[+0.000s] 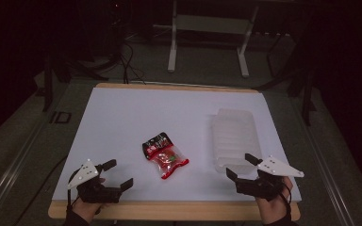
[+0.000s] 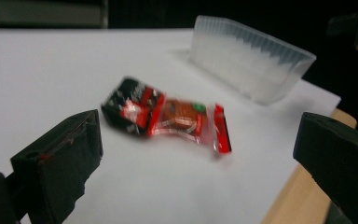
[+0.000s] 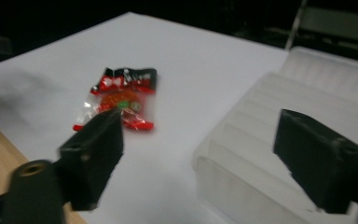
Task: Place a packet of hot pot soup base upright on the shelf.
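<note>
Both claws wide apart, empty: left claw (image 1: 114, 174) near desk (image 1: 122, 113) front-left corner, right claw (image 1: 242, 166) front-right beside clear tray (image 1: 234, 136). Snack packet (image 1: 165, 155), probably candy, mid-desk toward the front edge.

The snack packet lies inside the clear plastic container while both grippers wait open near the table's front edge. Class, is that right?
Not quite. The snack packet lies on the white table, left of the clear plastic container, as the high view shows. Both the left gripper and right gripper are open near the front edge.
</note>
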Motion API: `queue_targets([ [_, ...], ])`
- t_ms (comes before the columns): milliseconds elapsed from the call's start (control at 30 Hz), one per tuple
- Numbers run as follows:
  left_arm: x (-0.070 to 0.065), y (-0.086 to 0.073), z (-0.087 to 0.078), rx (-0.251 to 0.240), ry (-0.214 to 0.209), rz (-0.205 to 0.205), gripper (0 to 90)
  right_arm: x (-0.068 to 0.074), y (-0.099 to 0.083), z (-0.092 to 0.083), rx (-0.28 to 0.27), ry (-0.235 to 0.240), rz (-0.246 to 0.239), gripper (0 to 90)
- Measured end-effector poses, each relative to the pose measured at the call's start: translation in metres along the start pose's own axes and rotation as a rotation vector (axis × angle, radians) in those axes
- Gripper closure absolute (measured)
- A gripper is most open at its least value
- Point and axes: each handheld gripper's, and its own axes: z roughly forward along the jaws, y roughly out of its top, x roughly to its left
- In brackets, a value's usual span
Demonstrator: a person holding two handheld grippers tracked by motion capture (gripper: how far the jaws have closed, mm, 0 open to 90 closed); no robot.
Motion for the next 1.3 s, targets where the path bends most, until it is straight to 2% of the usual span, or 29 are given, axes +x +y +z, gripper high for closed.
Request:
queue_targets([
  [67,-0.001,0.000,0.001,0.016,0.000,-0.001,1.3,0.001,0.000,-0.002,-0.016,-0.006,-0.017,19.7],
  [100,-0.002,-0.001,0.003,0.039,-0.002,-0.008,1.3,0.001,-0.001,-0.003,-0.013,-0.001,-0.021,19.5],
  [133,-0.002,-0.001,0.003,0.039,-0.002,-0.008,1.3,0.000,-0.001,-0.004,-0.010,0.012,-0.020,17.9],
  [333,-0.001,-0.002,0.005,0.086,0.029,-0.011,1.3,-0.001,-0.002,-0.005,-0.015,0.017,-0.026,10.8],
  [400,-0.002,-0.002,0.007,0.134,0.059,-0.008,1.3,0.000,-0.003,-0.005,-0.018,0.028,-0.037,10.7],
  [433,-0.002,-0.001,0.009,0.177,0.065,-0.012,1.3,0.001,-0.003,-0.006,-0.025,0.043,-0.038,10.7],
  [500,-0.002,-0.001,0.011,0.206,0.059,-0.038,1.3,0.002,-0.003,-0.006,-0.023,0.078,-0.043,10.7],
  [533,-0.003,-0.001,0.012,0.218,0.040,-0.056,1.4,0.004,-0.003,-0.006,-0.019,0.088,-0.056,10.7],
  [567,-0.003,0.000,0.013,0.221,0.029,-0.066,1.4,0.006,-0.003,-0.005,-0.027,0.087,-0.069,10.8],
  [667,-0.007,0.002,0.016,0.218,0.025,-0.087,1.3,0.011,-0.002,-0.004,-0.036,0.092,-0.054,10.7],
  [800,-0.014,0.006,0.021,0.226,0.002,-0.068,1.3,0.014,-0.002,-0.004,-0.050,0.116,-0.065,10.7],
  [867,-0.017,0.010,0.026,0.290,-0.001,-0.034,1.3,0.016,-0.001,-0.007,-0.061,0.122,-0.079,10.7],
  [967,-0.020,0.014,0.032,0.349,-0.016,0.006,1.3,0.017,-0.001,-0.007,-0.058,0.147,-0.099,10.7],
  [1033,-0.023,0.019,0.034,0.339,-0.037,0.020,1.3,0.019,-0.002,-0.006,-0.064,0.184,-0.101,10.7],
  [1100,-0.024,0.027,0.034,0.296,-0.062,0.029,1.3,0.021,-0.001,-0.005,-0.068,0.199,-0.110,10.7],
  [1167,-0.023,0.034,0.034,0.246,-0.070,0.038,1.3,0.023,0.000,-0.005,-0.075,0.216,-0.121,10.3],
  [1267,-0.019,0.045,0.038,0.230,-0.092,0.050,1.3,0.023,0.000,-0.005,-0.076,0.216,-0.122,10.3],
  [1300,-0.019,0.048,0.039,0.224,-0.088,0.053,1.3,0.022,0.000,-0.004,-0.072,0.223,-0.113,10.3],
])
